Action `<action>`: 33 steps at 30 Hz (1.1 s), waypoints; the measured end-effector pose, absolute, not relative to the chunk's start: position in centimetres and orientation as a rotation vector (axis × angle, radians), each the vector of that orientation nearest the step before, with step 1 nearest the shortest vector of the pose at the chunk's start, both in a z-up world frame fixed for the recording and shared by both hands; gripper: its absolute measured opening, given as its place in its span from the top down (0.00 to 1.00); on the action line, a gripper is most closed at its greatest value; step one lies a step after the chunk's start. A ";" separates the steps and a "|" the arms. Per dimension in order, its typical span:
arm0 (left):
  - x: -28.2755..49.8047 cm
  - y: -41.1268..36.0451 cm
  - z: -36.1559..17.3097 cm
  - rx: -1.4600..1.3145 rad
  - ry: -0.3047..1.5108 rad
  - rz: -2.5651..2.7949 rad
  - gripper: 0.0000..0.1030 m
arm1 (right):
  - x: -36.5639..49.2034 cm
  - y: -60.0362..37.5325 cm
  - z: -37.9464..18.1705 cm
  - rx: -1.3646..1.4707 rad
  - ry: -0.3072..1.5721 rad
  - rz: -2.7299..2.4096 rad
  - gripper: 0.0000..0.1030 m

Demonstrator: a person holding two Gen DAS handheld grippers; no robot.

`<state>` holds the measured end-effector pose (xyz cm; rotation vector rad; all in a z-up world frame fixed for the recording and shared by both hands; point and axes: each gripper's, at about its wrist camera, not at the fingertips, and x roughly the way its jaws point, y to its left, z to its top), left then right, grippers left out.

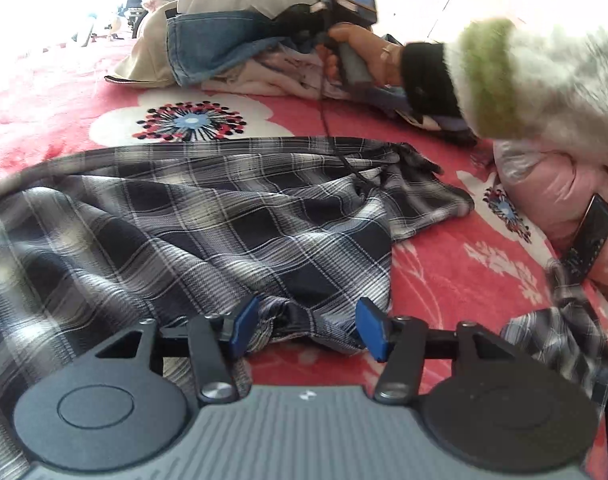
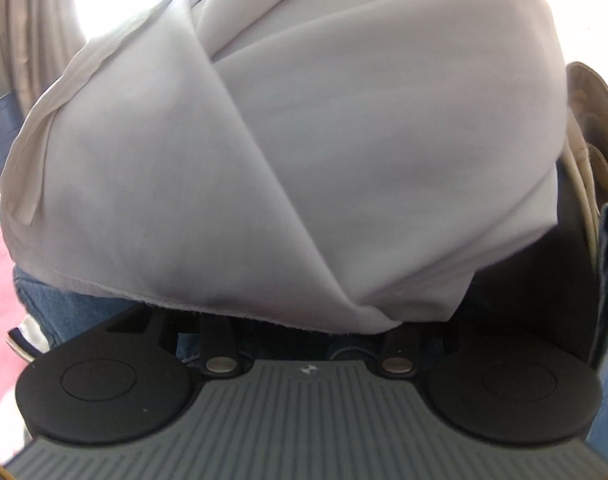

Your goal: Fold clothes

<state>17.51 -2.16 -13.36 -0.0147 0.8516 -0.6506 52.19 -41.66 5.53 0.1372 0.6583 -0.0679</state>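
Note:
A blue-grey plaid garment lies crumpled on the red floral blanket. My left gripper is open, its blue pads on either side of the garment's near edge. The right gripper body shows in the left wrist view, held by a hand and pushed into a pile of clothes at the far side. In the right wrist view a pale grey-white garment drapes over the right gripper's fingers and hides them; denim lies beneath.
The pile holds denim, beige and white pieces. A pink padded garment with a dark phone on it lies at the right. Another plaid piece lies at the near right.

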 end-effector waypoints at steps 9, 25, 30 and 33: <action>17.2 -1.0 -12.4 -0.055 0.850 -0.667 0.45 | 45.5 -42.5 8.0 0.050 0.775 0.089 0.54; 22.2 1.6 -11.2 0.045 0.753 -0.448 0.45 | 32.2 -38.0 5.9 -0.103 1.011 0.468 0.50; 24.6 2.8 -11.6 0.082 0.742 -0.365 0.45 | 32.9 -36.8 4.6 -0.195 1.072 0.455 0.60; 25.7 3.0 -11.9 0.112 0.736 -0.350 0.45 | 33.2 -36.2 4.2 -0.249 1.087 0.442 0.94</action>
